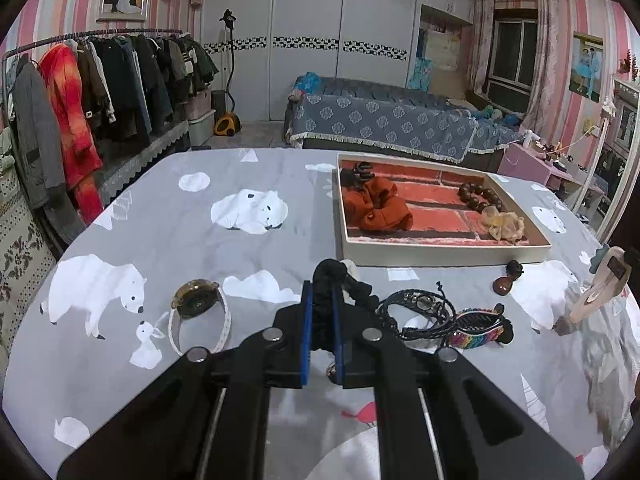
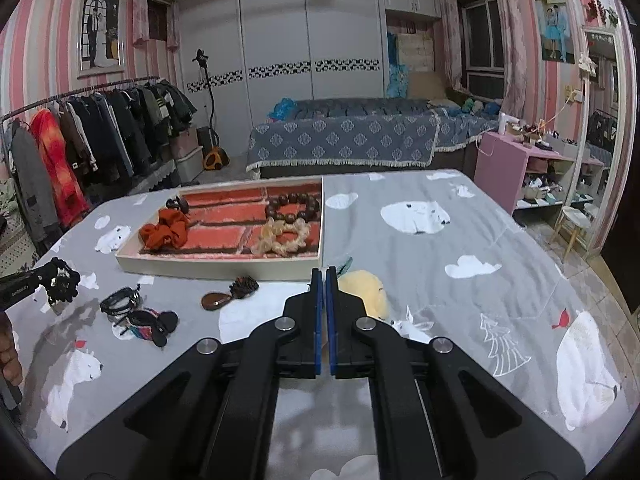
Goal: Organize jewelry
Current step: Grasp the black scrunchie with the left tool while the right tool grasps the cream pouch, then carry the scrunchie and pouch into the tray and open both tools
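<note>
My left gripper is shut on a black scrunchie, held just above the bear-print cloth; it also shows in the right wrist view. The white tray with a brick-print floor holds an orange scrunchie, a dark claw clip, a brown bead bracelet and a cream scrunchie. On the cloth lie a watch, black braided bracelets, a rainbow hair clip and a brown clip. My right gripper is shut and empty above a yellow plush piece.
The tray stands at the table's far middle. A clothes rack is at the left, a bed behind the table, a pink shelf and a mirror at the right. The table edge curves off at both sides.
</note>
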Tool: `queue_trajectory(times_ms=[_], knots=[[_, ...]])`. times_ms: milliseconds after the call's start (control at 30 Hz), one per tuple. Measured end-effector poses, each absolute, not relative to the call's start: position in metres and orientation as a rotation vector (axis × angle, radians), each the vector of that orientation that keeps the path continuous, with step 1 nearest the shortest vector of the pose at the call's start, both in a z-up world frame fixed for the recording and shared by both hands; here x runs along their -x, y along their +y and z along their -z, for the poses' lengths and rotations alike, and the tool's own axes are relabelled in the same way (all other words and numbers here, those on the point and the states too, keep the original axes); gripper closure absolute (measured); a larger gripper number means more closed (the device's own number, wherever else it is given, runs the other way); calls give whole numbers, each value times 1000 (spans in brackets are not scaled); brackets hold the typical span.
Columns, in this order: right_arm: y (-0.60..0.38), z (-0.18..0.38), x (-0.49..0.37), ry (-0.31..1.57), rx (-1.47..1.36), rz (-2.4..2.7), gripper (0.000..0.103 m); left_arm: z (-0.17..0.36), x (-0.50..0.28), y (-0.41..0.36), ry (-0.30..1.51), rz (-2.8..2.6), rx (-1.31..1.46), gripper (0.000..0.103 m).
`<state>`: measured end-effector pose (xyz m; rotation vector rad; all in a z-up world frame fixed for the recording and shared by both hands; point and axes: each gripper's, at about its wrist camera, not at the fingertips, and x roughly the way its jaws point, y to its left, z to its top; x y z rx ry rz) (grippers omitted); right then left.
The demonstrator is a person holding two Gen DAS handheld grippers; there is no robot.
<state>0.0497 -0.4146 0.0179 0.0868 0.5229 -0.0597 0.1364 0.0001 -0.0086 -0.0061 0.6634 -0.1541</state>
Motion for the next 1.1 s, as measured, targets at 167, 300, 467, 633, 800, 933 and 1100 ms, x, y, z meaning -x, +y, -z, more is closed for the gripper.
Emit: queue_trajectory(times_ms=[167, 300, 467, 633, 800, 933, 1100], knots=[[-411, -31, -52, 493, -76, 55, 100, -3, -137, -3, 638, 161, -7, 94], [-408, -42, -54, 465, -73, 50, 100, -12, -138, -5, 616, 164, -13, 94], [-405, -52, -55, 442, -62, 44, 100, -20, -139, -5, 598, 165, -13, 94], [-407, -60, -58, 426, -60, 48, 100, -25, -141, -5, 587, 166, -18, 94], [-406, -66, -61, 409, -60, 45, 100, -30, -145, -7, 576, 168, -23, 94], [-405, -72, -66, 398, -54, 40, 100, -37, -150, -9, 562, 172, -28, 94], [-405, -80, -75, 382, -41, 42, 100, -48, -159, -15, 540, 186, -59, 94]])
